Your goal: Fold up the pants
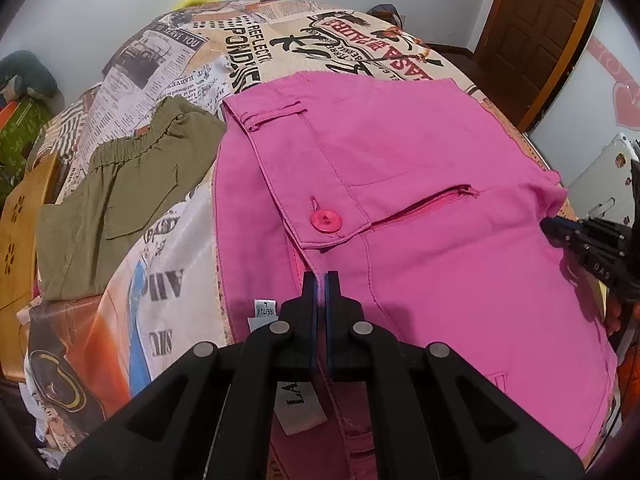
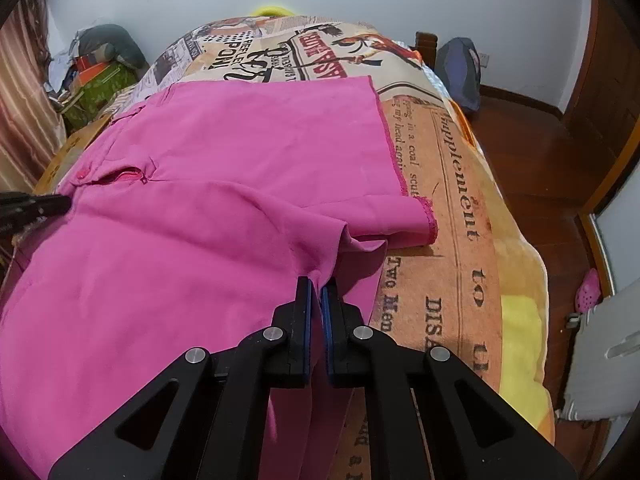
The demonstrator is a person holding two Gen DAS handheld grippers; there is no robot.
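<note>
Lying flat on the printed bedspread (image 2: 448, 216), one pink pants (image 1: 420, 200) is clamped by two grippers: left gripper (image 1: 321, 280) at the waistband, right gripper (image 2: 316, 286) at the crotch. One olive garment (image 1: 120, 200) lies beside.

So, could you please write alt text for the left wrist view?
The left gripper is shut on the waistband of pink pants spread on a newspaper-print bedcover. Olive shorts lie beside them.
</note>
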